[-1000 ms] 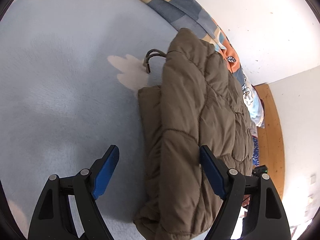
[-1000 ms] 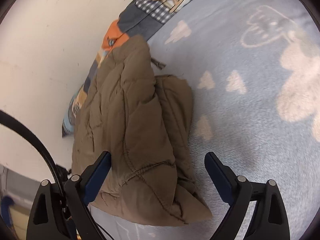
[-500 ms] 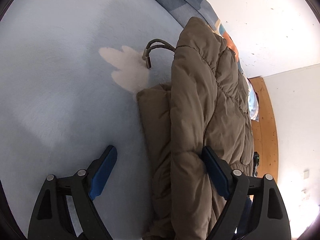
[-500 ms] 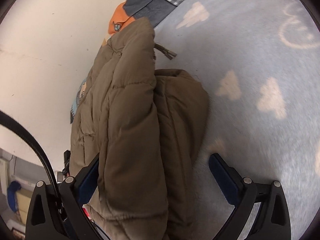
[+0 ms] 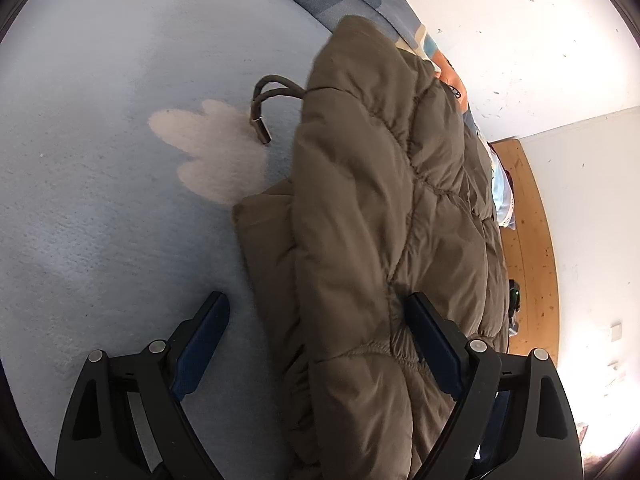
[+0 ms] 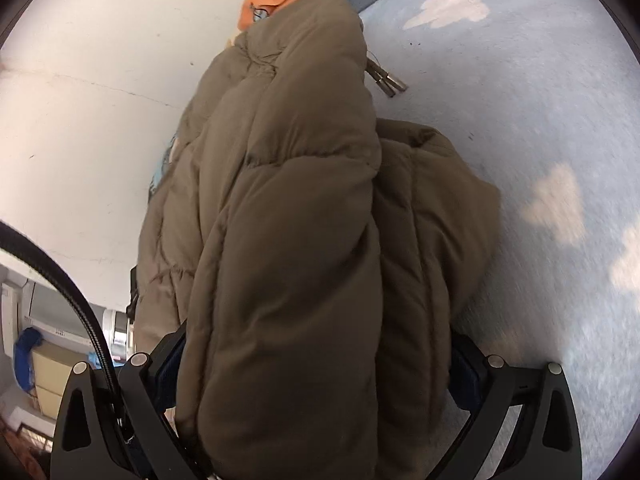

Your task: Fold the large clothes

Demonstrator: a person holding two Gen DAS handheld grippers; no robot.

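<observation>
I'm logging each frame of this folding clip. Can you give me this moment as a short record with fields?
garment: brown quilted jacket, bunched in a folded heap
surface: light blue fleece blanket with white shapes
drawcord: two metal-tipped ends lying on the blanket
left gripper: open, jacket edge between its fingers
right gripper: open, jacket bulk filling the gap
background: white wall

Jacket [image 6: 296, 240] bulk hides both my right gripper's [image 6: 316, 364] pads; grip unreadable. Jacket's near end cut off at frame bottom.
</observation>
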